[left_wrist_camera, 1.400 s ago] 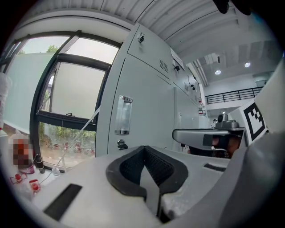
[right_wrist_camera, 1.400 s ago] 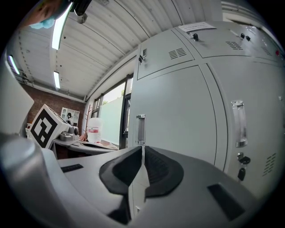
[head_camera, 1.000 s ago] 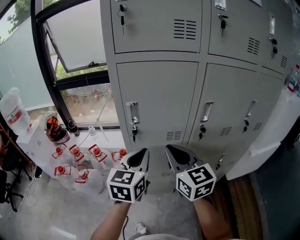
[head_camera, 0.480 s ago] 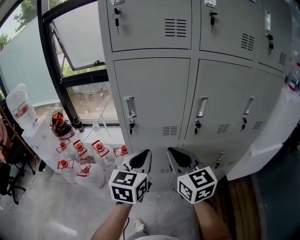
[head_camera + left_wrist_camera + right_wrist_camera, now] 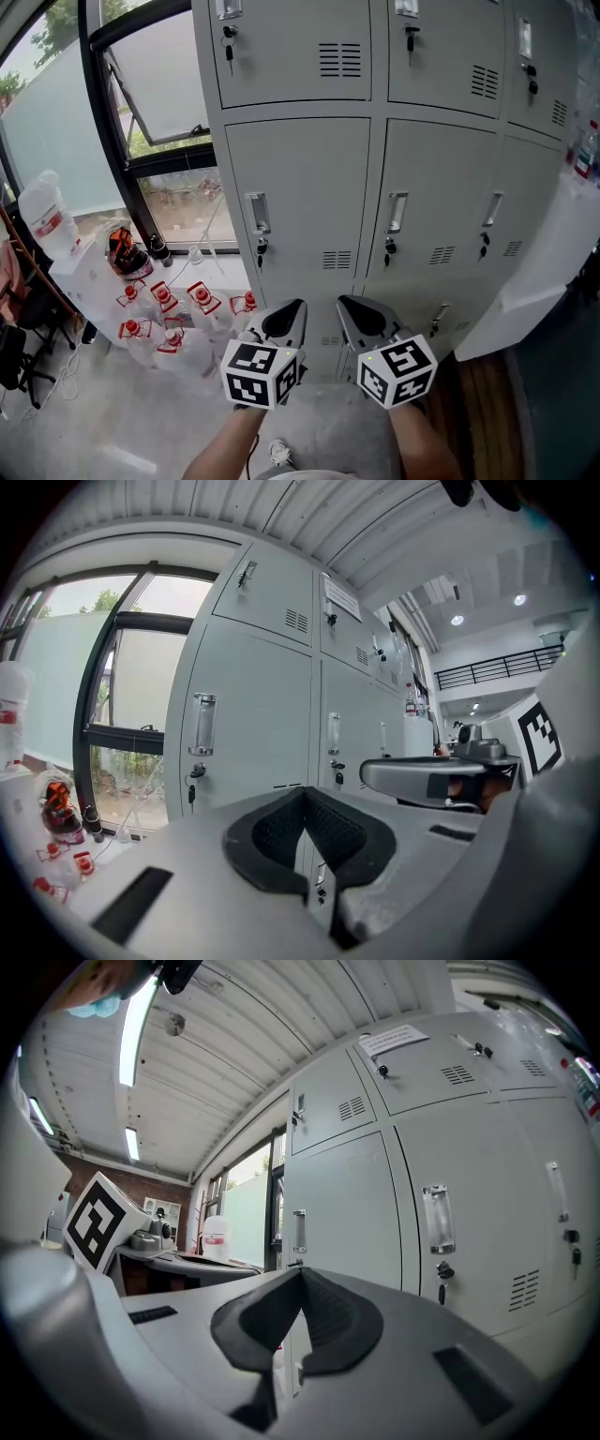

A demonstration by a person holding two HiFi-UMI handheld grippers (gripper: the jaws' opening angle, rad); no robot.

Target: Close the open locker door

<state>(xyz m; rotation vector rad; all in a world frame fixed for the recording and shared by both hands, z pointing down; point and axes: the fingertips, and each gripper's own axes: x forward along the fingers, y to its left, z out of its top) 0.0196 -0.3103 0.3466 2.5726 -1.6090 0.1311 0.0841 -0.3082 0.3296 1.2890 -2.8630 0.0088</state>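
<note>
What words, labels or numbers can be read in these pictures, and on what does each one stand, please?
None can be read.
White paper sheet on an upper grey metal locker door: print too small to read.
Red label on the clear plastic jug by the window: too blurred to read.

Locker doors [image 5: 305, 187]: uniform pale grey, dark vent slits. Window frame [image 5: 91, 103]: black. Bottles [image 5: 159, 314] on floor: clear, red caps. Left gripper [image 5: 284, 317] and right gripper [image 5: 359, 317]: grey shells, black jaw pads, cubes in black-and-white square markers. Floor [image 5: 94, 412]: mottled grey; brown wood strip [image 5: 483, 394] at right.
</note>
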